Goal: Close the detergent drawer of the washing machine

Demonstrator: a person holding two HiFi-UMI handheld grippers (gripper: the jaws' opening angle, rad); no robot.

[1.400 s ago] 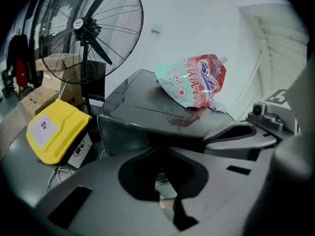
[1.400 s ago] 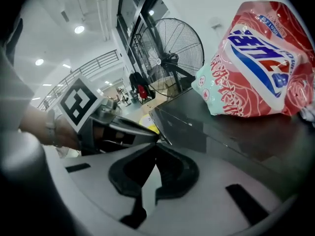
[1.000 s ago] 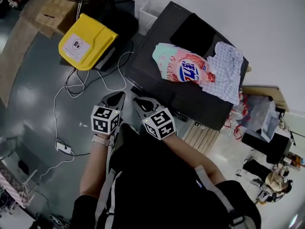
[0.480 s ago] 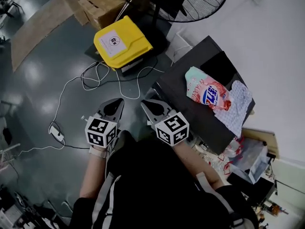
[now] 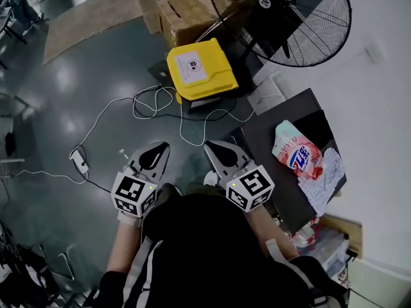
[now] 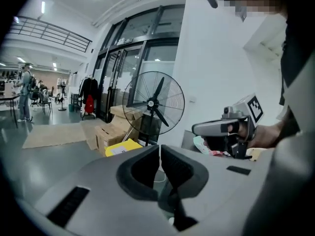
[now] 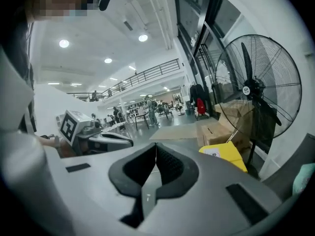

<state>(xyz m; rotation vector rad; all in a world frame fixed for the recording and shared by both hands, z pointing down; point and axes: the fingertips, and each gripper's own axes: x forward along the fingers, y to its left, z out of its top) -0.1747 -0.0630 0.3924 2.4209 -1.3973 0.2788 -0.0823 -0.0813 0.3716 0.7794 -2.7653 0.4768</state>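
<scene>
Floor [image 5: 77, 95]: grey and glossy; it carries everything except what lies on the dark cabinet.
Fan [image 5: 282, 18]: a large pedestal fan, standing just beyond the cabinet's far corner.
Dark cabinet [image 5: 263, 140]: at the person's right. Going by the task it is probably the washing machine, but only its top shows.
Cardboard boxes [image 5: 186, 8]: stacked on the floor beside the fan's base.
Yellow case [image 5: 200, 69]: on the floor in front of the boxes, near the cabinet's far corner.
Detergent bag [image 5: 295, 154]: lies flat near the middle of the cabinet top.
Cloth [image 5: 327, 181]: crumpled, touching the bag, toward the top's right edge.
White cable [image 5: 109, 117]: loops across the floor ahead of the grippers.
Left gripper [image 6: 160, 149]: jaws pressed together on nothing, held low in front of the body over open floor.
Right gripper [image 7: 156, 149]: also clenched and empty, just beside the left gripper, near the cabinet's near corner.
Detergent drawer: in no view. It is presumably on the cabinet's front face, which is not visible here.
Step in hand: judged not yet begun, since neither gripper faces the cabinet.
Doing it well: turn right, find the drawer front, set clenched jaw tips at its middle and push straight in until flush. An off-centre push may skew it.
In the way: the cable underfoot may snag a step.
</scene>
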